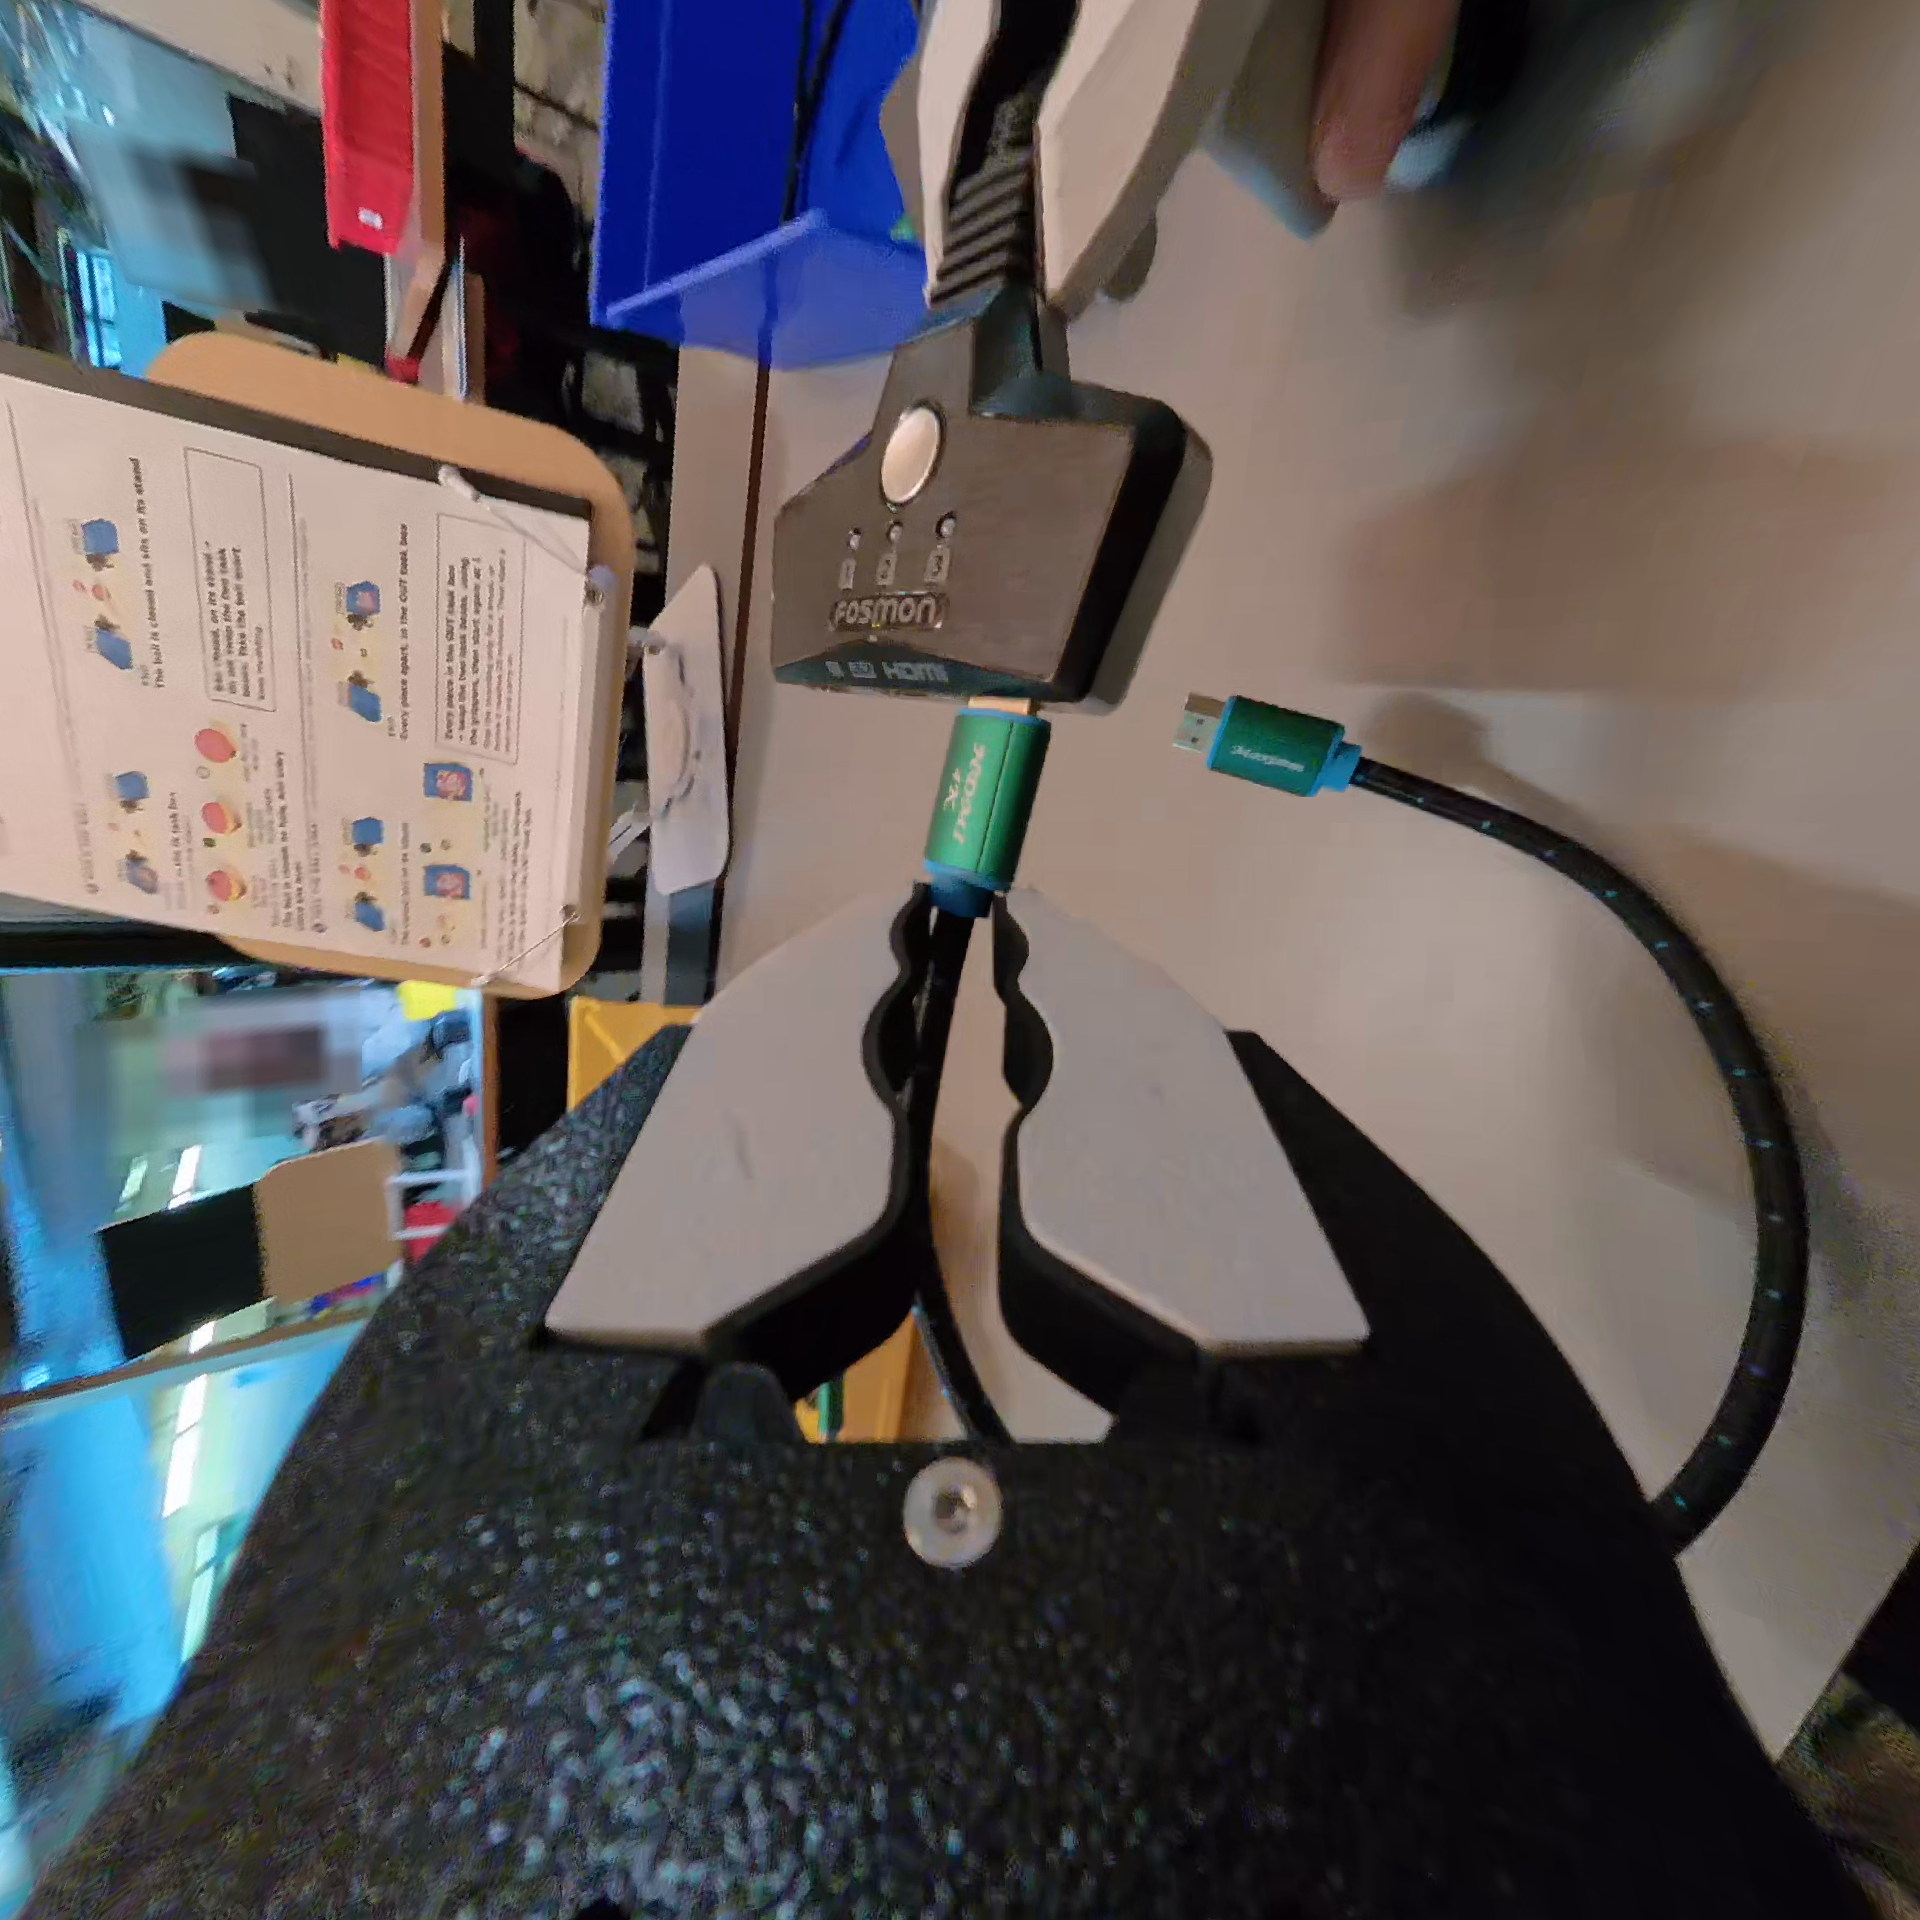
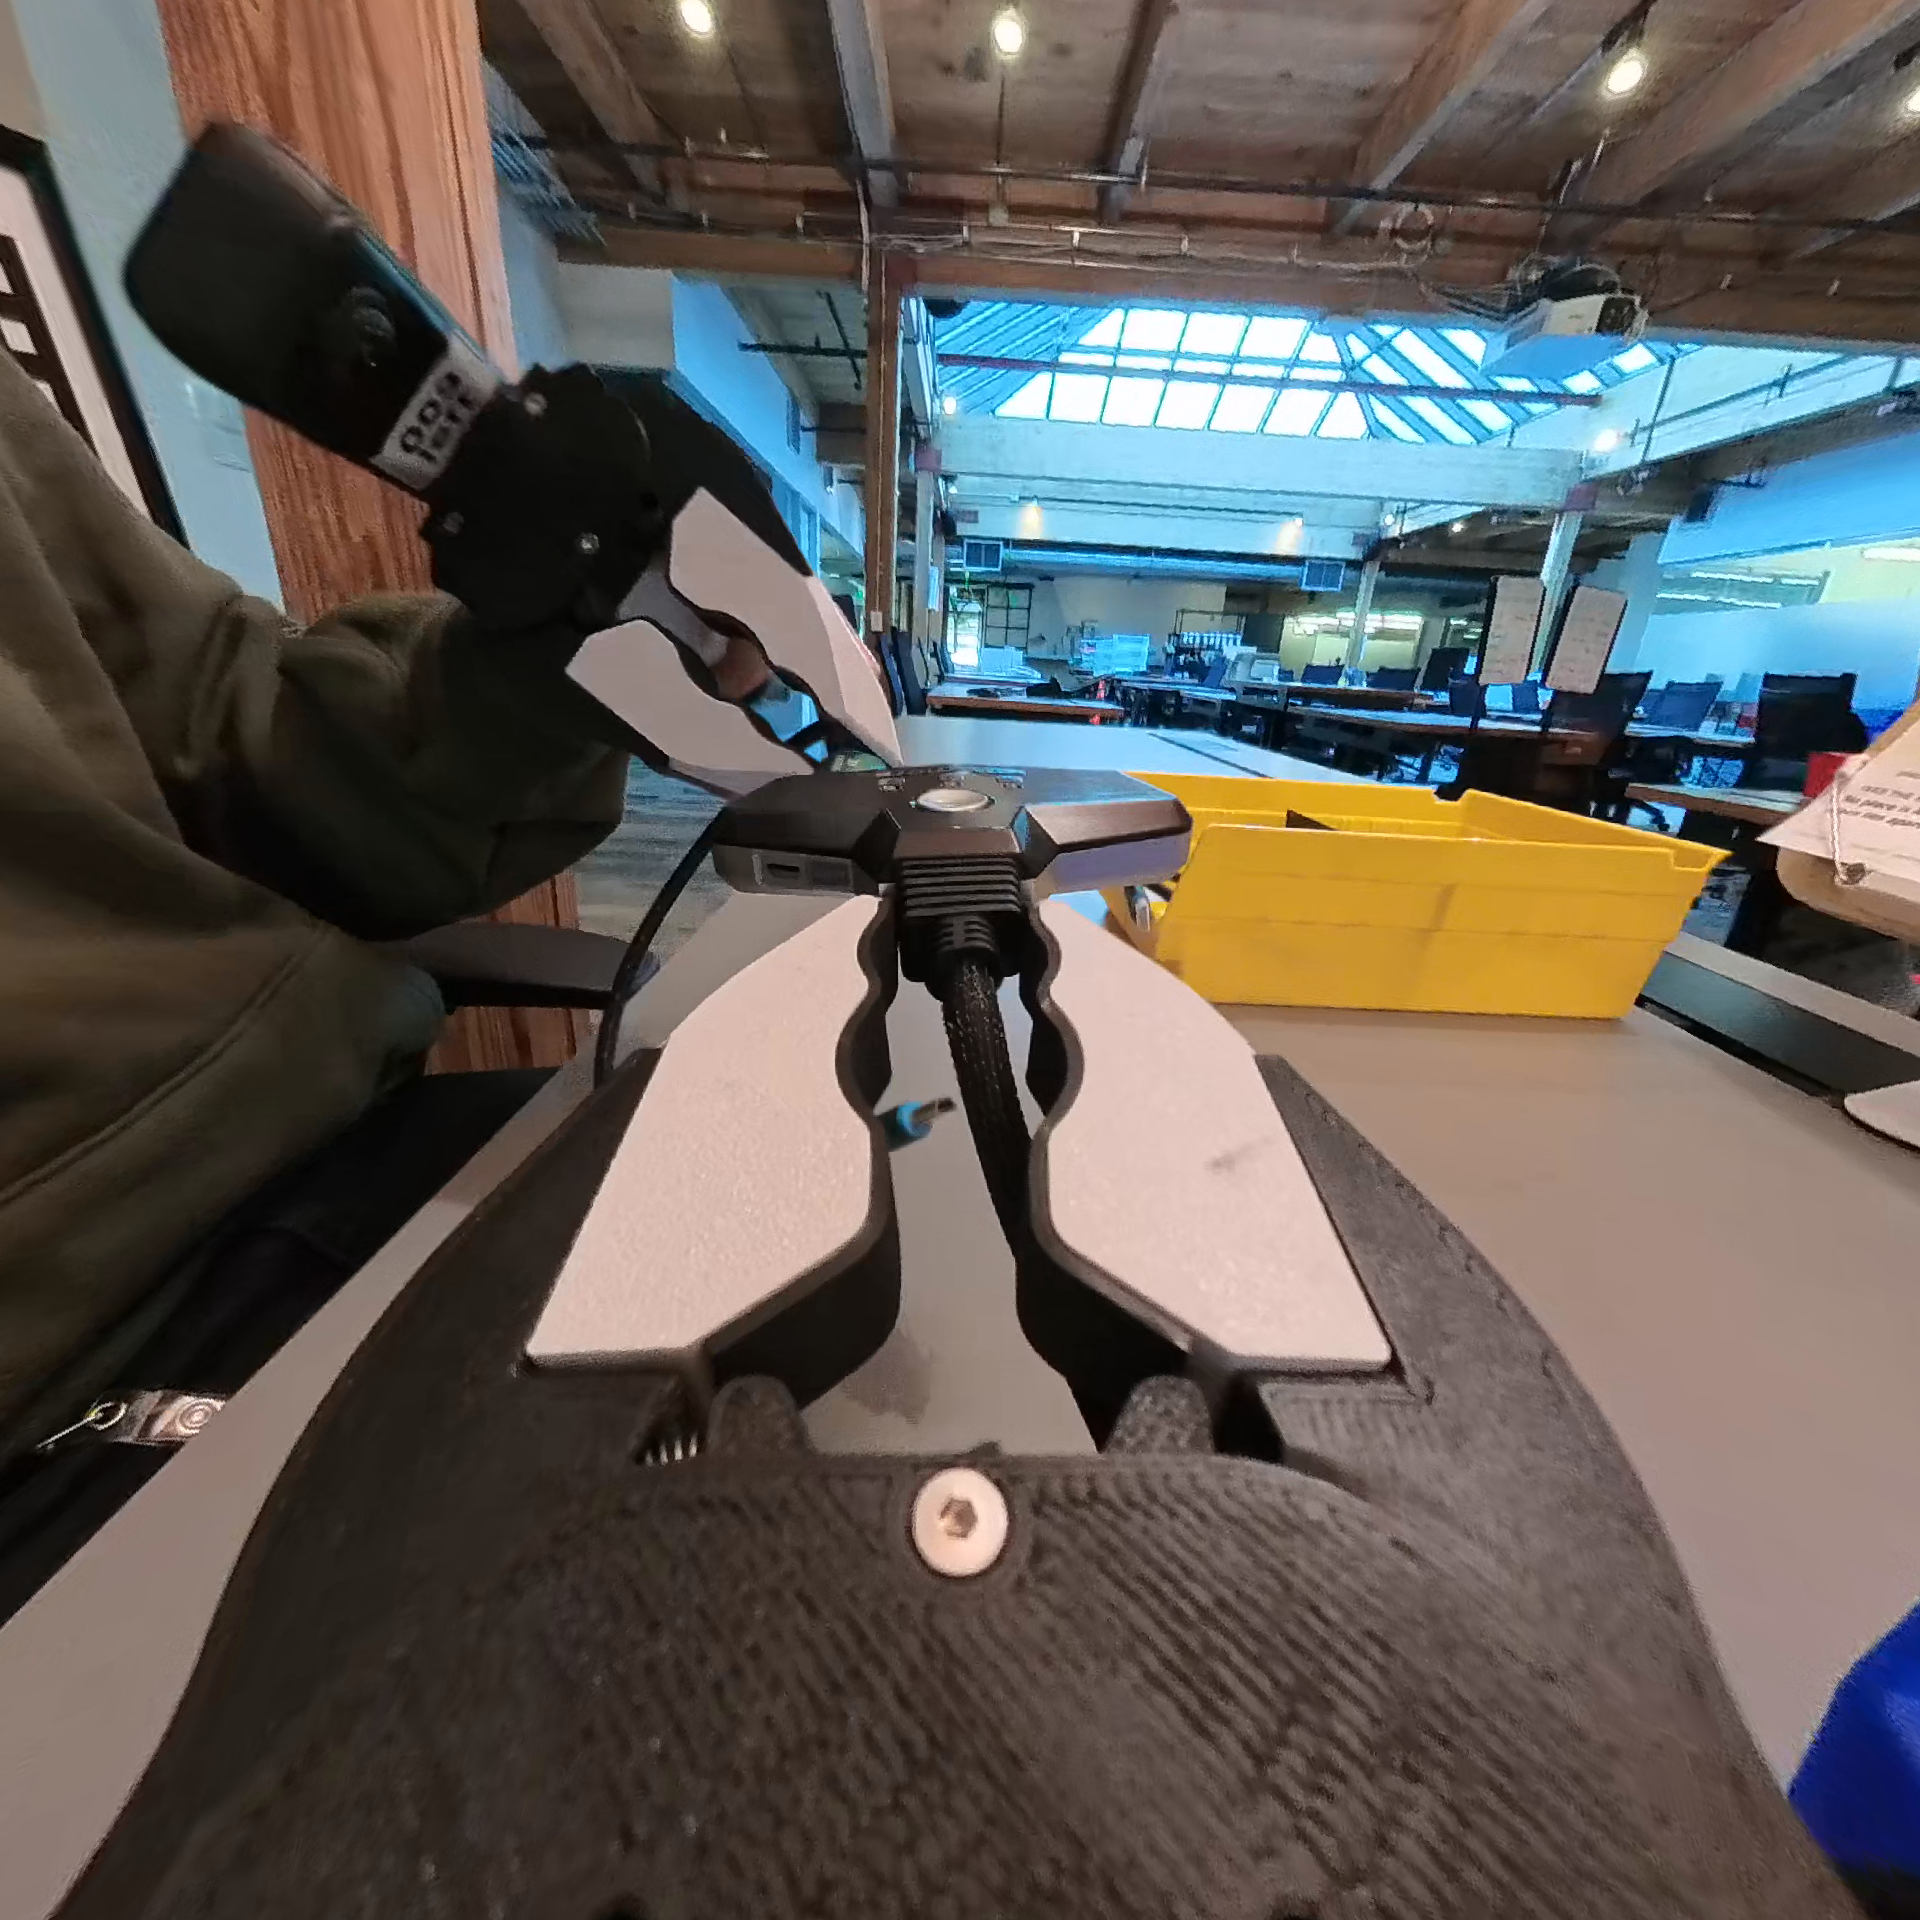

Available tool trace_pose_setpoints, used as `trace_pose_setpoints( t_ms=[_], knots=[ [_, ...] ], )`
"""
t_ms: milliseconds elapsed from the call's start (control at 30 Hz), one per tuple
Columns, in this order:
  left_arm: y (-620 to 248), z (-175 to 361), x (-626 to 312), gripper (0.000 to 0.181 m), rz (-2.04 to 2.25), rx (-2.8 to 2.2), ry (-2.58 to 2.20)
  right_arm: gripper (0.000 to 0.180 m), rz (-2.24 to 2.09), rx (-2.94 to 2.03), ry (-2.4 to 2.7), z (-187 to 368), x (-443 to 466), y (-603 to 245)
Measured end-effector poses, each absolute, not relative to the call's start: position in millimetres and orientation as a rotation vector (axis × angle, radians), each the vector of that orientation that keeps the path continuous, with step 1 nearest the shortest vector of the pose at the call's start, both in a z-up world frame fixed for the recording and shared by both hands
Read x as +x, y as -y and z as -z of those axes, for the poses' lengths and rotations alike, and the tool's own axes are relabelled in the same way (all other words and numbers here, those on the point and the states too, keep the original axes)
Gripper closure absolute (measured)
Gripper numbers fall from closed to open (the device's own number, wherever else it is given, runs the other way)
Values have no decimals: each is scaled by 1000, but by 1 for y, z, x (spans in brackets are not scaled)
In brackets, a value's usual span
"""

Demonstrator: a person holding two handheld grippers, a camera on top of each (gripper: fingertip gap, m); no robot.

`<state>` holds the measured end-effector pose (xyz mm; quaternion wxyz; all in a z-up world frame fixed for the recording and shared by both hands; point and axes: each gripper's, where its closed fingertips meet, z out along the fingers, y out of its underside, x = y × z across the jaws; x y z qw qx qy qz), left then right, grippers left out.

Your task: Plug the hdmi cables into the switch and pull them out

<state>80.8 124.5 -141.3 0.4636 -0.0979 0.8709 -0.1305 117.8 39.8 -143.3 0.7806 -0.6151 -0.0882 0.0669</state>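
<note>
The black HDMI switch [image 1: 977, 551] lies on the grey table [image 1: 1455, 520]. My left gripper [image 1: 956, 914] is shut on the braided cable just behind a green HDMI plug [image 1: 982, 805]. The plug's metal tip sits at the switch's near port, with a little metal still showing. A second green plug [image 1: 1262, 748] lies loose on the table to the right, its cable [image 1: 1714, 1039] curving back. My right gripper [image 2: 961, 930] is shut on the ribbed strain relief [image 2: 956, 899] of the switch's own black cable, behind the switch [image 2: 951, 831]. The left gripper [image 2: 727, 665] shows beyond the switch.
A yellow bin [image 2: 1403, 904] stands on the table right of the switch. A blue bin [image 1: 727, 208] and a clipboard with an instruction sheet [image 1: 291, 675] stand at the table's edge. A person's green sleeve [image 2: 208, 831] is at the left.
</note>
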Motion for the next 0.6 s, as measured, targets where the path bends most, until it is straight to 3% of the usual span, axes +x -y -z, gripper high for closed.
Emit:
trace_pose_setpoints(
  t_ms=[167,267,367,500,600],
  knots=[
    [-154,114,84,154,607,-445,-2125,157,-129,-1302,136,140,126,-37],
    [-211,111,97,130,660,-679,-2143,157,-128,-1284,87,138,134,-35],
    [-223,116,94,107,1002,-699,-2235,157,-113,-1330,99,143,131,-41],
    [-235,81,82,119,1533,-685,-2012,158,-126,-1299,90,139,133,-37],
    [-294,102,106,127,1394,-941,-1847,157,-132,-1304,94,140,132,-38]
  ],
)
